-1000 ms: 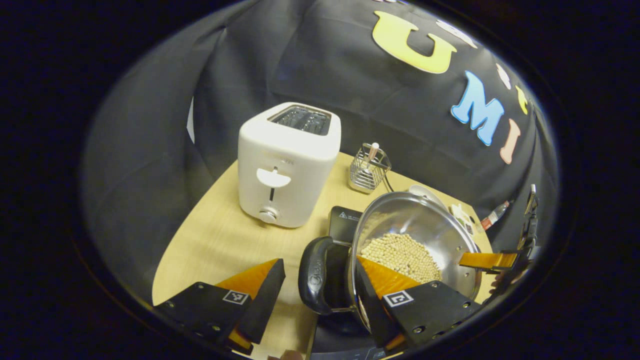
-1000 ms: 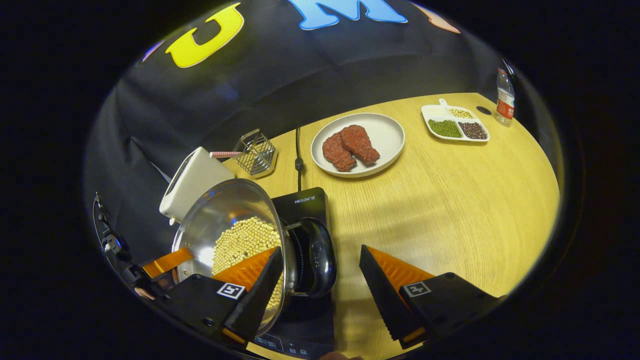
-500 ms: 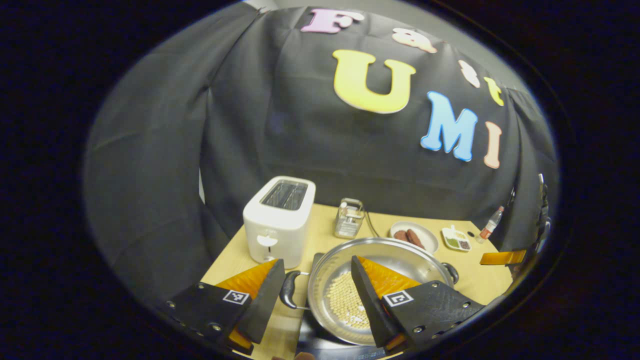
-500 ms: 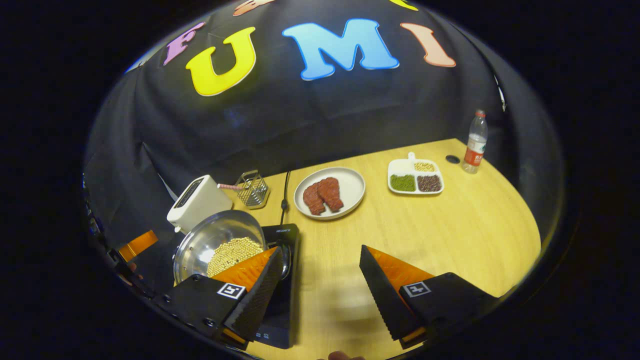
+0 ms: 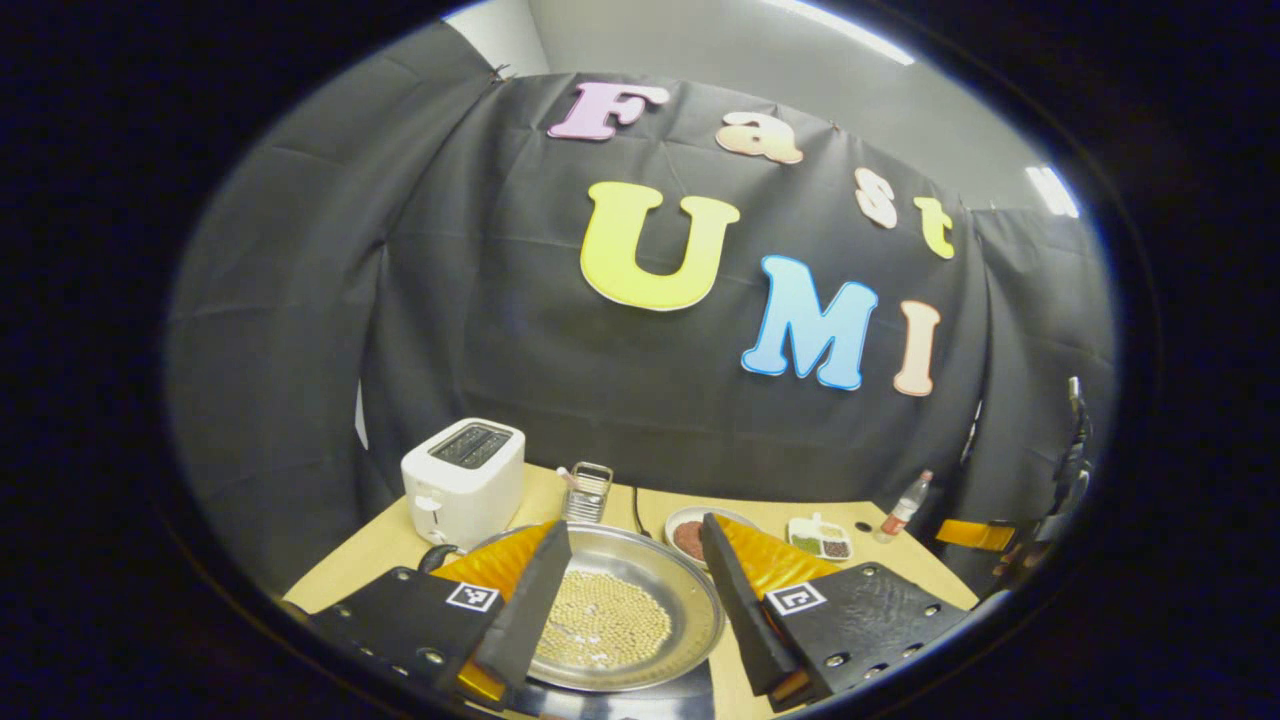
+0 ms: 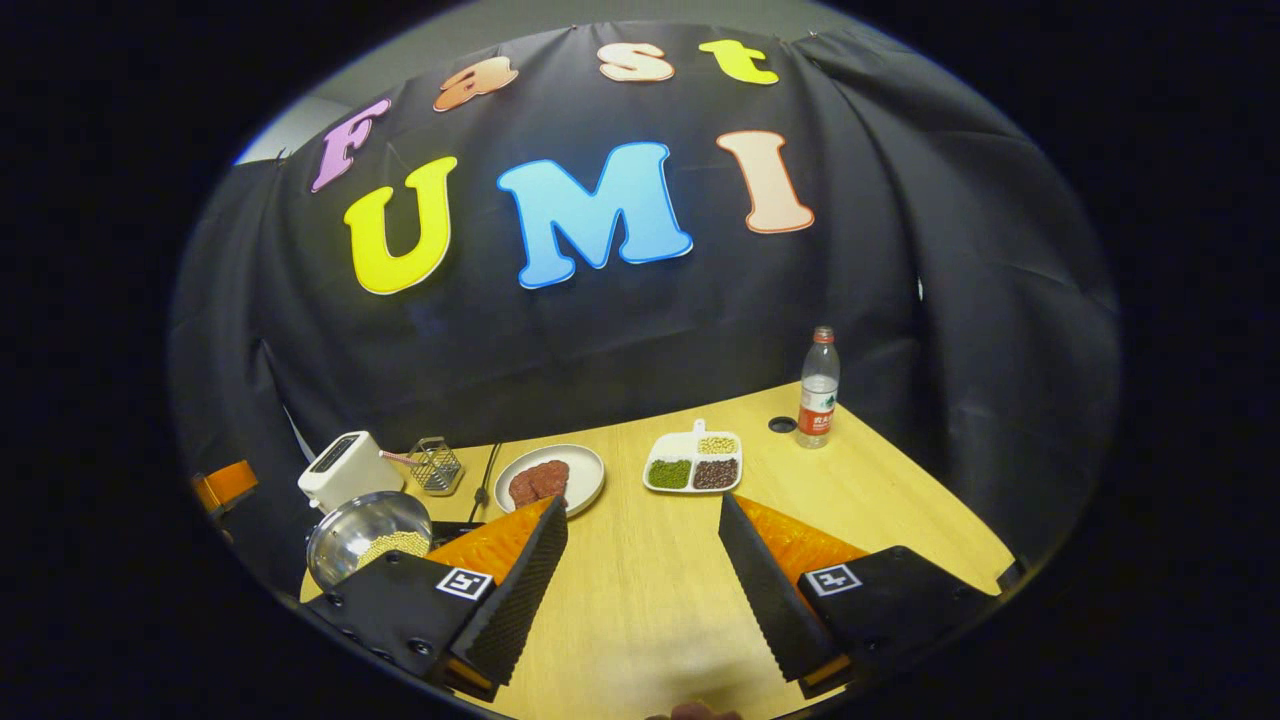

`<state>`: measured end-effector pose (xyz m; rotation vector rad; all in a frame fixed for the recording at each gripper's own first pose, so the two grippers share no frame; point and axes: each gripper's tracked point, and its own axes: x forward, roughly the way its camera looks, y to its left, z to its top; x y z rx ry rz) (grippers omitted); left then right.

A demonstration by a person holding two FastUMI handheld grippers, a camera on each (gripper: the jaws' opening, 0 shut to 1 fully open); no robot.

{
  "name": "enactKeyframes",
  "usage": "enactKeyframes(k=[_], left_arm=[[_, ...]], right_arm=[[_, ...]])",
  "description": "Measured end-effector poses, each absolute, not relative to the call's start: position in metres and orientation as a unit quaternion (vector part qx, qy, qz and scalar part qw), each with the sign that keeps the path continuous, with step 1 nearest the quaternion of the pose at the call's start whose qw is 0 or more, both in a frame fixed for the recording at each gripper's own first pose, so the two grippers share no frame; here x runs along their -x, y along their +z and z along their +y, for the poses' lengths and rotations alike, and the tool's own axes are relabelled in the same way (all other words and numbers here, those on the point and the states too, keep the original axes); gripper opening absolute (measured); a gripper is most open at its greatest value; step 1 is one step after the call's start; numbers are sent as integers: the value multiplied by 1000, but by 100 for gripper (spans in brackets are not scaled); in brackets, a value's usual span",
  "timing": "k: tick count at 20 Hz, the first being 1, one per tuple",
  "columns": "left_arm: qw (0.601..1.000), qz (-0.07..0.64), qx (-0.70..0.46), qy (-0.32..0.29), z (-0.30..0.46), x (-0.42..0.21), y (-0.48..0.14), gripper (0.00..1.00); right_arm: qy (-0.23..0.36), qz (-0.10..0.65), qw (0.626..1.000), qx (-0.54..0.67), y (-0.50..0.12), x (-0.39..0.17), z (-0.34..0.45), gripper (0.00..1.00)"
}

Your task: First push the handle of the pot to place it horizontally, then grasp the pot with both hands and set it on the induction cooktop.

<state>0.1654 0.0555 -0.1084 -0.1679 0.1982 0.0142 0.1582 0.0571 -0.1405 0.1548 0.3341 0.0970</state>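
Both grippers pulled back from pot (image 5: 620, 615) | pot on cooktop (image 6: 452, 528), beans inside | left gripper (image 5: 628, 600) wide, empty | right gripper (image 6: 640, 585) wide, empty

You have a light wooden table (image 6: 900, 500) across the lower half of the right gripper view. Directly on it, at far left, sit a white toaster (image 6: 343, 468), a wire basket (image 6: 437, 466) just right of it, and below them the black induction cooktop (image 6: 452, 528), partly hidden. Toward the middle lie a white plate of red meat (image 6: 551, 478) and a divided dish of beans (image 6: 695, 467). A water bottle (image 6: 819, 390) stands upright at upper right, beside a small dark round spot (image 6: 779, 424).
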Motion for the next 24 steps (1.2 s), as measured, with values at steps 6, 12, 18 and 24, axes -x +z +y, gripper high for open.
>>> enactKeyframes(k=[6, 12, 18, 24], left_arm=[[997, 23, 77, 22, -36, -110, -74, 92], [998, -10, 56, 16, -122, -60, -26, 88], [997, -41, 32, 50, -145, -5, 24, 88], [997, -28, -2, 70, -130, 25, 8, 88]], right_arm=[[64, 93, 993, -38, -103, -122, -26, 97], [76, 31, 995, -52, -56, -87, -81, 97], [46, -8, 998, -52, -21, -57, -130, 97], [24, 23, 997, -76, -56, -30, -136, 97]])
